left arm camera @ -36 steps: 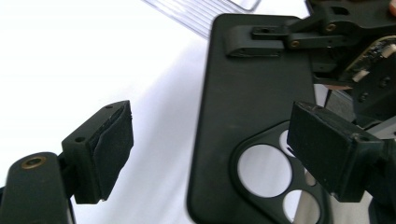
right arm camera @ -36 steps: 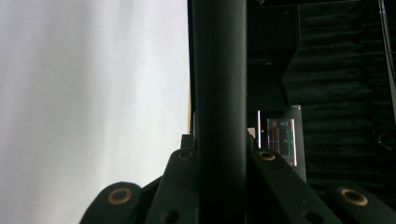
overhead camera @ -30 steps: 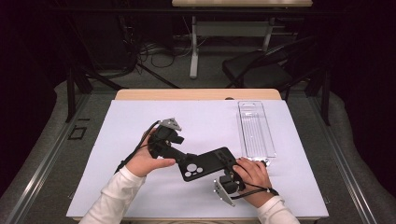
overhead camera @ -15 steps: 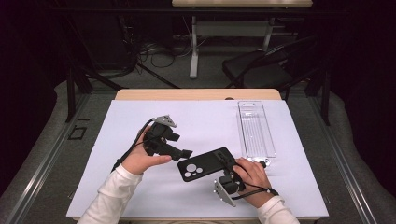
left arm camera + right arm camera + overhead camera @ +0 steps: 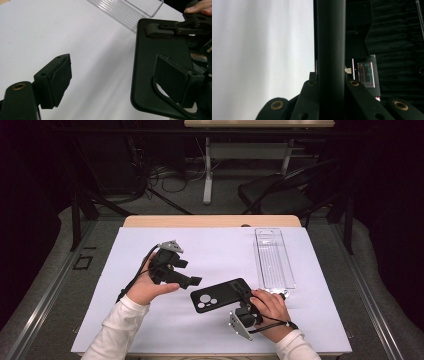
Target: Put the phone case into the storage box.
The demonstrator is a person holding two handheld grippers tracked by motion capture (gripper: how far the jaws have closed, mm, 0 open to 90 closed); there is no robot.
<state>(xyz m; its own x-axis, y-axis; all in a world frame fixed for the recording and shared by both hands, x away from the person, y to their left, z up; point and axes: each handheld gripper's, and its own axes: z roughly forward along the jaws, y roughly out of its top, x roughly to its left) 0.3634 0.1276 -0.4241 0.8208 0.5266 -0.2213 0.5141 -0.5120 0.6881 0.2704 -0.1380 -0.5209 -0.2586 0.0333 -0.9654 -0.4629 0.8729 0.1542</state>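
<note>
Phone case [image 5: 222,295] being gripped at its right end, lower centre of the high view.

Right hand-held gripper [image 5: 248,296] is clamping fully onto the black phone case, whose edge is rising as a dark bar [image 5: 330,50] up the middle of the right gripper view. The case is hovering over the white bench [image 5: 220,255], camera cut-out facing up at its left end. Left hand-held gripper [image 5: 192,281], just left of the case, is standing wide open and holding nothing; in the left gripper view one of its pads [image 5: 58,80] is lying at lower left while the case [image 5: 150,65] is occupying the right. Clear plastic tray [image 5: 273,258] is lying at right centre of the high view, apart from both.
</note>
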